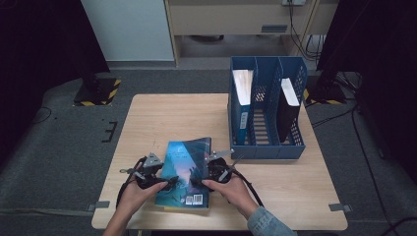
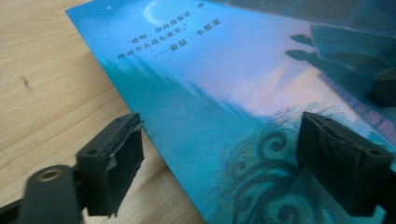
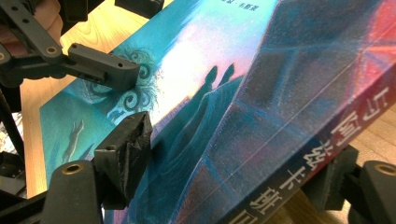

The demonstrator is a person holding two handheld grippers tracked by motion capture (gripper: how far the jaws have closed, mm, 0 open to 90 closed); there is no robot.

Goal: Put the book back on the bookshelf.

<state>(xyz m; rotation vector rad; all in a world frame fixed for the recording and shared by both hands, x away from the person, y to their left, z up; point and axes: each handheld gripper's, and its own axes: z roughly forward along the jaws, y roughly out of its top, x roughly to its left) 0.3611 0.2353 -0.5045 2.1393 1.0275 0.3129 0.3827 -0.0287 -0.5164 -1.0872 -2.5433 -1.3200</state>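
Jaws of the right hand-held gripper (image 3: 224, 172) straddle the spine edge of a thick teal-and-blue paperback book (image 1: 186, 169), one pad on the cover and the other under the spine, so that side of the book looks lifted off the table; whether the pads press tight I cannot tell from here. The left hand-held gripper (image 2: 219, 163) stands wide open at the opposite long edge, one black jaw over the bare wood and the other over the cover, gripping nothing.

The book lies near the front edge of the light wooden table (image 1: 162, 118), back cover up, with a barcode at its near corner and a printed quote and crescent moon at the far end. A person's two hands come in from below, one on each tool.

Farther back on the right stands a blue plastic three-slot file rack (image 1: 268, 110), well apart from the book, holding a blue binder (image 1: 242, 105) in its left slot and a black folder (image 1: 286, 110) in its right slot.
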